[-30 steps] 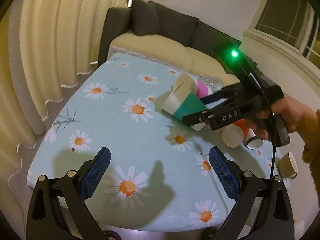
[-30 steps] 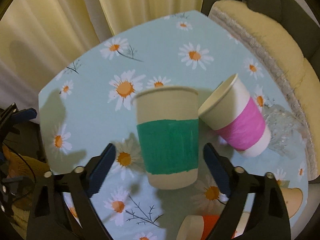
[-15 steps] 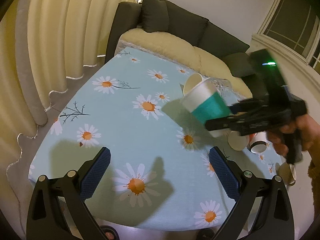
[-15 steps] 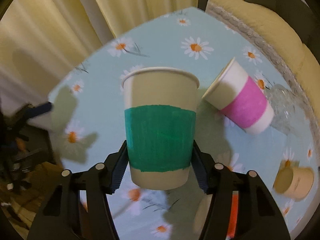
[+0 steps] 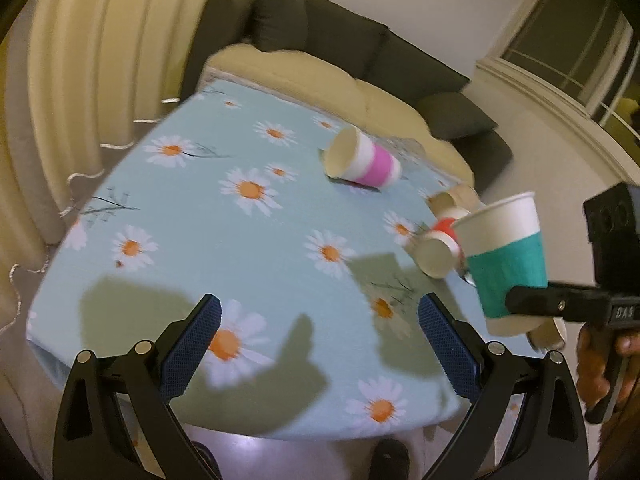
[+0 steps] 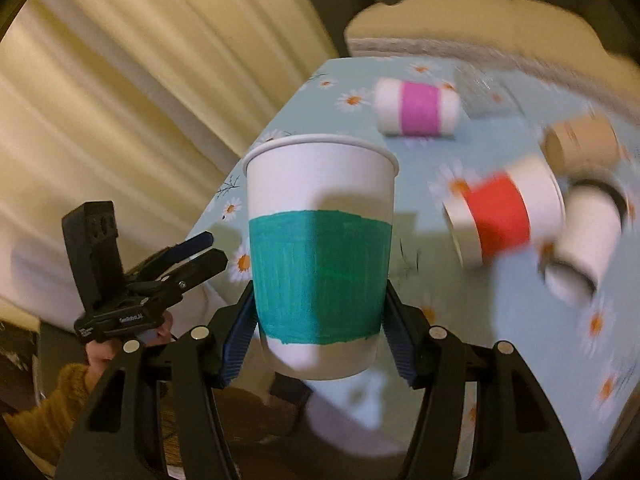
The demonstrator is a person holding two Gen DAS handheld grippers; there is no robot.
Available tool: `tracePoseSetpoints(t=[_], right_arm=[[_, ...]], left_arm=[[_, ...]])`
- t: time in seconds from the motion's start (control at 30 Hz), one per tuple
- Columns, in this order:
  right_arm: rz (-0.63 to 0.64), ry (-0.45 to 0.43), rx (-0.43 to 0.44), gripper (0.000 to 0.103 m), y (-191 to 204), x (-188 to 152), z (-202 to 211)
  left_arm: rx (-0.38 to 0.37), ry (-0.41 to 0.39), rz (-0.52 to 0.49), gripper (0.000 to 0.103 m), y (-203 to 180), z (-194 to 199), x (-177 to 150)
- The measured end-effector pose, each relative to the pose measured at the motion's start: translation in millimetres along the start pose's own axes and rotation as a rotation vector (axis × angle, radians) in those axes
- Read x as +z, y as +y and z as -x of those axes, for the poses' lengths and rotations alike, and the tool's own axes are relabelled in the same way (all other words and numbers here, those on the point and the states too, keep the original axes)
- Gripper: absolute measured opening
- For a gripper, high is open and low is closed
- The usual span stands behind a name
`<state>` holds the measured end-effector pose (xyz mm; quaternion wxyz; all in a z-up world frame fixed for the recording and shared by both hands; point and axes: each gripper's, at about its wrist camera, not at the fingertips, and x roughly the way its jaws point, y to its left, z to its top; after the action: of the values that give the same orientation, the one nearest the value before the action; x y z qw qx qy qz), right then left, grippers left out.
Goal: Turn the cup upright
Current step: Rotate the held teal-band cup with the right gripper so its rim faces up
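Note:
My right gripper is shut on a white paper cup with a green band. It holds the cup upright, mouth up, in the air off the near right side of the table. The same cup and the right gripper show at the right of the left wrist view. My left gripper is open and empty above the table's near edge; it also shows in the right wrist view.
The table has a light blue daisy cloth. A pink-band cup lies on its side at the far side. A red-band cup, a brown cup and white cups lie at the right. A sofa stands behind.
My right gripper closed on the green-band cup, lifted it off the cloth and carried it right and toward the near edge, turning it upright. The left gripper stayed open.

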<state>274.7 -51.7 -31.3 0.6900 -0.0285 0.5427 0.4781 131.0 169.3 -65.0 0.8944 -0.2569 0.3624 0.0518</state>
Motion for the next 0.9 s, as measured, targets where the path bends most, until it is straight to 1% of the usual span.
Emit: tracePoseSetpoints(t=[0.07, 0.17, 0.23, 0.33, 0.6, 0.73, 0.9], right_arm=[[-0.052, -0.016, 0.008, 0.059, -10, -11, 1], [-0.149, -0.031, 0.012, 0.059, -28, -28, -5], [-0.182, -0.036, 0.004, 0.059, -36, -38, -10], [-0.218, -0.028, -0.021, 0.059, -43, -44, -19], [-0.284, -0.018, -0.073, 0.060, -58, -54, -37], [-0.320, -0.024, -0.057, 0.060, -68, -58, -32], [-0.333, -0.031, -0.051, 0.073, -70, -59, -22]], left_arm=[[-0.020, 0.017, -0.021, 0.096, -9, -1, -4], [-0.017, 0.019, -0.077, 0.096, -26, 0, -12], [-0.024, 0.032, -0.092, 0.096, -32, -1, -17], [-0.043, 0.064, -0.114, 0.096, -40, -6, -23], [-0.012, 0.087, -0.139, 0.096, -46, -13, -25], [-0.005, 0.088, -0.142, 0.096, -45, -13, -26], [0.003, 0.095, -0.149, 0.096, -44, -16, -27]])
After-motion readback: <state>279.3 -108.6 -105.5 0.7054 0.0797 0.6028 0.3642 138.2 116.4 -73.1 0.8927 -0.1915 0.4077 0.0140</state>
